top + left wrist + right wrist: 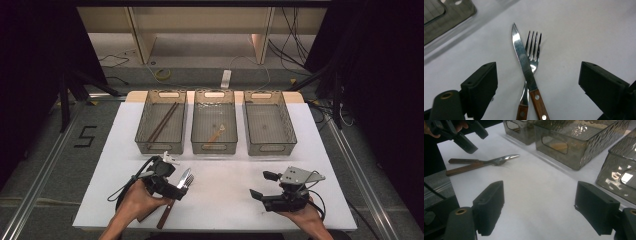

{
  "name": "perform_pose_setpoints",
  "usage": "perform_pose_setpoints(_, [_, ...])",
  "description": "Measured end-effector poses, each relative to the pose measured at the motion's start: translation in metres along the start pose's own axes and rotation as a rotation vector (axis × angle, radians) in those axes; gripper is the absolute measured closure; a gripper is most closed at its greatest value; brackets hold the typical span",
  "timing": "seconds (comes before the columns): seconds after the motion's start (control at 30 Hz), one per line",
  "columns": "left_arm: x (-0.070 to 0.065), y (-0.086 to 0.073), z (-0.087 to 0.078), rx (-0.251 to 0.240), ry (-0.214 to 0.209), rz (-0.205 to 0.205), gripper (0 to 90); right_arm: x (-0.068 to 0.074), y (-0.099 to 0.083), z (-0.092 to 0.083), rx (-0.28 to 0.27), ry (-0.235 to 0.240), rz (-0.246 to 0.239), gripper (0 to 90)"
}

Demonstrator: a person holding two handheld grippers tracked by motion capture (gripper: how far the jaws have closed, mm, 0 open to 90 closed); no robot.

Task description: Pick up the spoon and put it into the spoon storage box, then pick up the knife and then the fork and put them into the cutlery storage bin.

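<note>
1. The left gripper (176,186) hangs just above a steel table knife with a riveted brown wooden handle (527,72) and a steel four-tined fork with a matching wooden handle (533,51), near the front-left corner of the bench (225,180). Its jaws stand wide apart, one on either side of the pair, and hold nothing.
2. In the left gripper view the knife and fork lie between the two jaws, touching neither.
3. The right gripper (263,186) sits near the front-right corner of the bench, well apart from the cutlery, its jaws open and empty. In its own view the knife (480,164) and fork (499,162) lie farther off, below the other gripper (471,138).
4. The bench is covered in plain white. Along its back edge stand three smoky transparent plastic bins in a row: the left bin (161,127) holds dark brown chopsticks (162,122), the middle bin (214,127) holds a light wooden utensil (215,135), and the right bin (268,129) looks bare.
5. Around the bench are grey floor, trailing cables, dark curtains and pale wooden furniture at the back.
6. The knife lies across the fork, crossing over its neck; the blade points to the left of the tines, and both handles run towards the front edge.
</note>
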State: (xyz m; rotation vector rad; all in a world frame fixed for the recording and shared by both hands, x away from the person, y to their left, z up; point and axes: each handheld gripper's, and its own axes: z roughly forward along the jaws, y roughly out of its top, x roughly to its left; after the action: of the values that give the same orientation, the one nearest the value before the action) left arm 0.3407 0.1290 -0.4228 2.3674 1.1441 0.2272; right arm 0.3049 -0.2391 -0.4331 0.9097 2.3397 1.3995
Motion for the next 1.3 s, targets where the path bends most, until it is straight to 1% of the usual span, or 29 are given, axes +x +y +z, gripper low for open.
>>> perform_pose_setpoints(0.03, [0.000,-0.002,0.000,0.010,0.001,0.003,15.2,0.000,0.000,0.000,0.000,0.000,0.000,24.2])
perform_pose_setpoints(0.1, [-0.002,-0.005,0.000,0.015,0.005,0.005,15.4,0.000,0.000,0.000,-0.001,-0.002,0.000,24.2])
perform_pose_setpoints(0.13, [-0.002,-0.006,0.000,0.028,0.005,0.013,15.7,0.001,0.000,-0.001,-0.002,-0.002,-0.003,24.2])
perform_pose_setpoints(0.17, [-0.002,-0.007,0.000,0.038,0.013,0.018,15.7,0.001,0.000,-0.001,-0.002,-0.003,-0.005,24.2])
perform_pose_setpoints(0.2, [-0.003,-0.007,0.000,0.037,0.026,0.018,15.9,0.001,0.000,-0.001,-0.001,-0.004,-0.006,24.3])
perform_pose_setpoints(0.27, [-0.003,-0.009,-0.001,0.046,0.032,0.022,16.9,0.001,0.000,-0.001,-0.001,-0.003,-0.004,24.2])
perform_pose_setpoints(0.37, [-0.004,-0.013,-0.002,0.053,0.030,0.009,18.6,0.000,0.000,-0.001,0.000,-0.003,-0.002,24.3])
perform_pose_setpoints(0.4, [-0.004,-0.014,-0.003,0.065,0.029,0.012,19.2,0.001,-0.001,0.000,0.003,-0.003,-0.003,24.3])
perform_pose_setpoints(0.5, [-0.006,-0.018,-0.002,0.074,0.033,0.002,21.9,0.000,-0.001,-0.001,0.003,-0.005,-0.001,24.3])
perform_pose_setpoints(0.57, [-0.008,-0.022,-0.002,0.089,0.038,0.010,23.7,0.000,-0.001,-0.001,0.005,-0.008,-0.001,24.3])
perform_pose_setpoints(0.6, [-0.009,-0.023,-0.001,0.096,0.037,0.006,24.6,0.000,-0.001,-0.001,0.005,-0.010,-0.001,24.3])
perform_pose_setpoints(0.67, [-0.009,-0.026,-0.001,0.114,0.037,0.017,26.1,0.001,-0.001,-0.001,0.002,-0.010,-0.003,24.3])
perform_pose_setpoints(0.73, [-0.011,-0.027,-0.002,0.110,0.027,0.003,26.7,0.002,-0.001,0.000,0.010,-0.010,-0.008,24.3])
perform_pose_setpoints(0.77, [-0.011,-0.028,-0.003,0.118,0.027,0.010,27.2,0.002,-0.001,0.000,0.013,-0.012,-0.009,24.3])
perform_pose_setpoints(0.8, [-0.013,-0.029,-0.003,0.121,0.027,0.008,27.9,0.003,-0.001,0.000,0.009,-0.012,-0.011,24.3])
perform_pose_setpoints(0.87, [-0.015,-0.030,-0.003,0.135,0.021,0.016,29.6,0.003,0.000,0.000,0.010,-0.012,-0.012,24.3])
perform_pose_setpoints(1.03, [-0.018,-0.033,-0.002,0.167,0.011,0.028,37.0,0.003,0.000,0.001,0.014,-0.013,-0.014,24.4])
perform_pose_setpoints(1.07, [-0.018,-0.034,-0.001,0.171,0.007,0.022,38.4,0.003,-0.001,0.001,0.013,-0.013,-0.013,24.3])
perform_pose_setpoints(1.1, [-0.018,-0.034,-0.001,0.180,0.003,0.026,40.8,0.003,-0.001,0.001,0.013,-0.012,-0.015,24.3])
perform_pose_setpoints(1.2, [-0.018,-0.037,0.000,0.191,-0.008,0.017,44.6,0.004,0.000,0.000,0.014,-0.012,-0.015,24.4])
perform_pose_setpoints(1.3, [-0.016,-0.039,0.002,0.206,-0.007,0.010,47.2,0.004,0.000,0.000,0.014,-0.013,-0.021,24.3])
